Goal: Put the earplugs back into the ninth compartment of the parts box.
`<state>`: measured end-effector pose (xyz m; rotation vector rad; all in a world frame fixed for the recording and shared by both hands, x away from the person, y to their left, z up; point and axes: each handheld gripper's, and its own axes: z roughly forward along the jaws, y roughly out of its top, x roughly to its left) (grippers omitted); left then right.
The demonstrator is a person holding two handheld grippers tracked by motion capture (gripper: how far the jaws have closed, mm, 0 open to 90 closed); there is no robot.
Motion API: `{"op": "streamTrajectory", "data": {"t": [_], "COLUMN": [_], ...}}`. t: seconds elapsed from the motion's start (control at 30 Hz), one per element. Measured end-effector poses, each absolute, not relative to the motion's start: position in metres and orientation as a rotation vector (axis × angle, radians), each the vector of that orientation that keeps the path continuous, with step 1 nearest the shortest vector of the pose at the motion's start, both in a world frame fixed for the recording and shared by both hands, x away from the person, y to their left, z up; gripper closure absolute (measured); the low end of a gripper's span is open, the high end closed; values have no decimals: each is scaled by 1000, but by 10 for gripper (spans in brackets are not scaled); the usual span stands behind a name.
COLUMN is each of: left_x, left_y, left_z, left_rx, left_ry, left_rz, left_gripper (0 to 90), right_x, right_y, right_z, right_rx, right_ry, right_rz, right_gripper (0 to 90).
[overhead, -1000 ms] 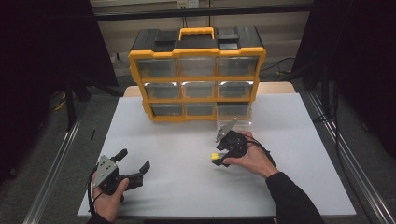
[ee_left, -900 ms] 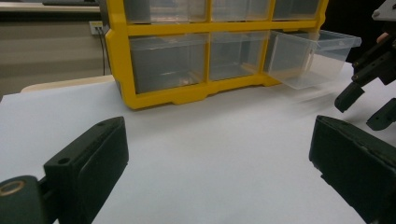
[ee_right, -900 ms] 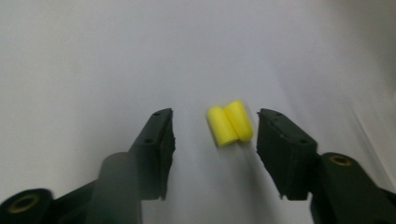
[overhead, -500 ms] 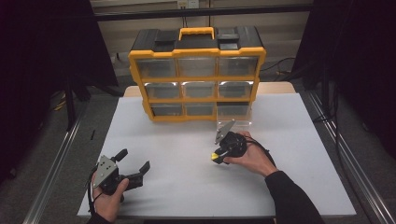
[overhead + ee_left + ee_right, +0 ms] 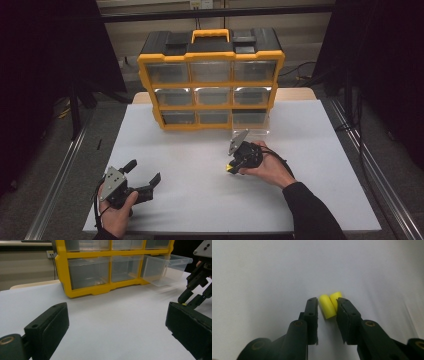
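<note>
right gripper (image 5: 327,308): jaws just been closing, two yellow foam earplugs (image 5: 329,304) between them, contact not discernible | earplugs: lying on white bench (image 5: 200,190), near pulled-out clear drawer (image 5: 251,131) of yellow organizer (image 5: 210,80) | left gripper (image 5: 145,176): open, empty

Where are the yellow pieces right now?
In the right gripper view the two yellow pieces lie side by side on the white table, between the tips of the right gripper, in front of the yellow drawer cabinet.
</note>
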<state>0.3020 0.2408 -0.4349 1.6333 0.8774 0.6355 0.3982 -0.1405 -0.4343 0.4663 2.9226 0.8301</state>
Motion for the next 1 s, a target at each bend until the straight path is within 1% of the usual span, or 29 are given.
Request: {"op": "streamTrajectory", "data": {"t": [0.1, 0.3, 0.47, 1.0], "left_x": [302, 302, 302, 302], "left_y": [241, 241, 241, 240], "left_z": [-435, -435, -435, -435], "left_rx": [1633, 1636, 1635, 1636], "left_ry": [878, 879, 879, 880], "left_rz": [635, 634, 633, 633], "left_gripper": [50, 50, 51, 51], "right_x": [398, 396, 396, 393], "right_y": [-141, -141, -140, -145], "right_z": [-434, -434, -434, -427], "right_rx": [461, 430, 412, 443], "right_ry": [2923, 2917, 2909, 2892], "right_rz": [825, 795, 780, 823], "right_gripper": [719, 796, 820, 829]}}
